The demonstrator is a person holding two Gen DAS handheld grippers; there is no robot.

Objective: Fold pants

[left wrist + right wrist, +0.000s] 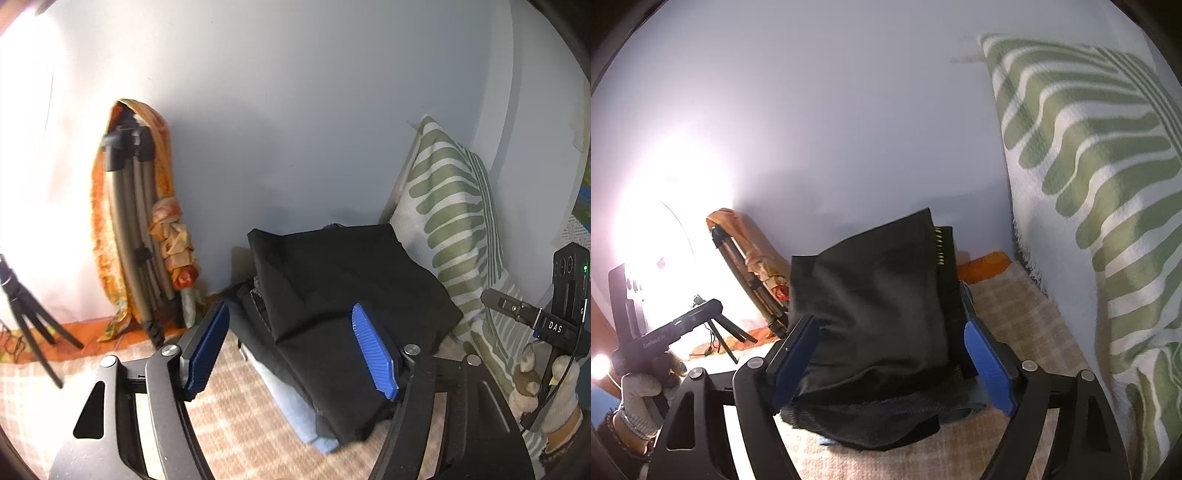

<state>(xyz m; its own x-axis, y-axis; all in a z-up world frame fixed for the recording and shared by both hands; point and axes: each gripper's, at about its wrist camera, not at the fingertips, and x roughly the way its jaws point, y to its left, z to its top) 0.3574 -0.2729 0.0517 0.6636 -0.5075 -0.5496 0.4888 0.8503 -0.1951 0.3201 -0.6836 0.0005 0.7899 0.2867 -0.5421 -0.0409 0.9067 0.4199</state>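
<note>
The black pants (351, 295) lie folded on top of a stack of folded clothes on the checked bed cover (229, 417). A light blue garment (295, 413) sits at the bottom of the stack. My left gripper (299, 354) is open, its right finger over the stack's near edge, nothing between the pads. In the right wrist view the pants (875, 306) fill the middle. My right gripper (890, 362) is open with its blue fingers (990, 365) on either side of the stack, not clamped on it. The other gripper shows in each view, in a gloved hand (554, 369) (665, 336).
A green-and-white striped pillow (450, 214) leans against the wall right of the stack. A tripod (136, 221) draped with an orange cloth (99, 240) stands at the left wall. A small black tripod (26, 321) stands at far left. The pale wall is just behind the stack.
</note>
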